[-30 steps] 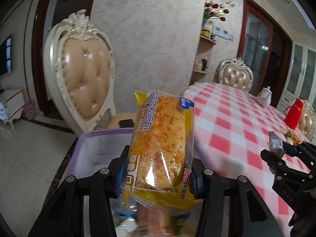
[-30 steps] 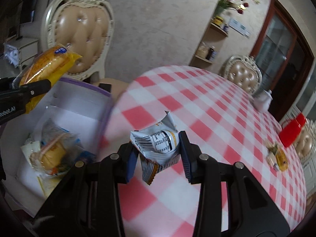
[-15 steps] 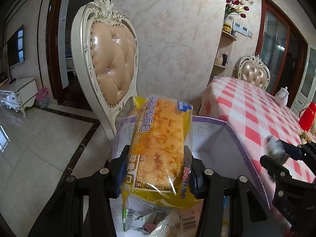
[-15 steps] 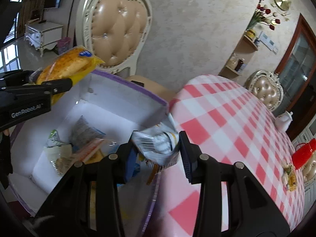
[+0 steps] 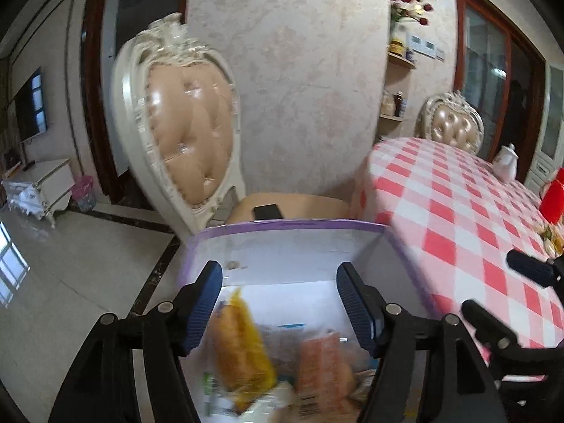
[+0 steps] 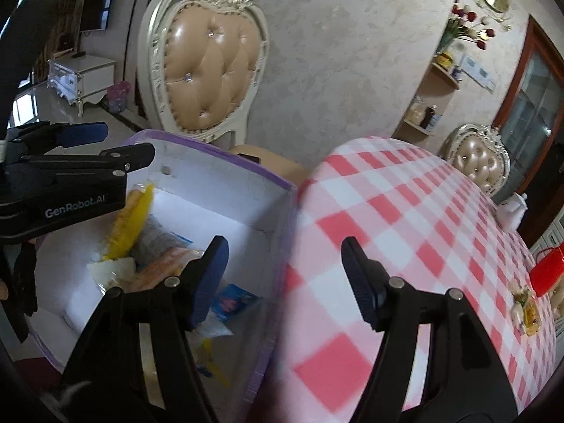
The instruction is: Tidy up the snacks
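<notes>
A white box with a purple rim [image 5: 289, 227] [image 6: 225, 157] stands beside the table and holds several snack packets. The yellow bread packet [image 5: 239, 352] [image 6: 132, 220] lies blurred inside it, below my left gripper [image 5: 278, 303], which is open and empty over the box. My right gripper [image 6: 285, 278] is open and empty above the box's right wall, at the table edge. A white and blue packet [image 6: 225, 303] lies in the box under its left finger. The left gripper also shows in the right wrist view [image 6: 105, 144].
A round table with a red-checked cloth [image 6: 405, 229] [image 5: 458, 204] is to the right, with a red jug [image 6: 546, 271], a teapot [image 5: 506, 165] and snacks [image 6: 528, 313] at its far side. A padded chair [image 5: 187, 134] stands behind the box, a phone [image 5: 268, 211] on its seat.
Both grippers opened. The left dropped the yellow bread packet into the box; the right dropped its white packet there. Both grippers now hang empty over the box.
</notes>
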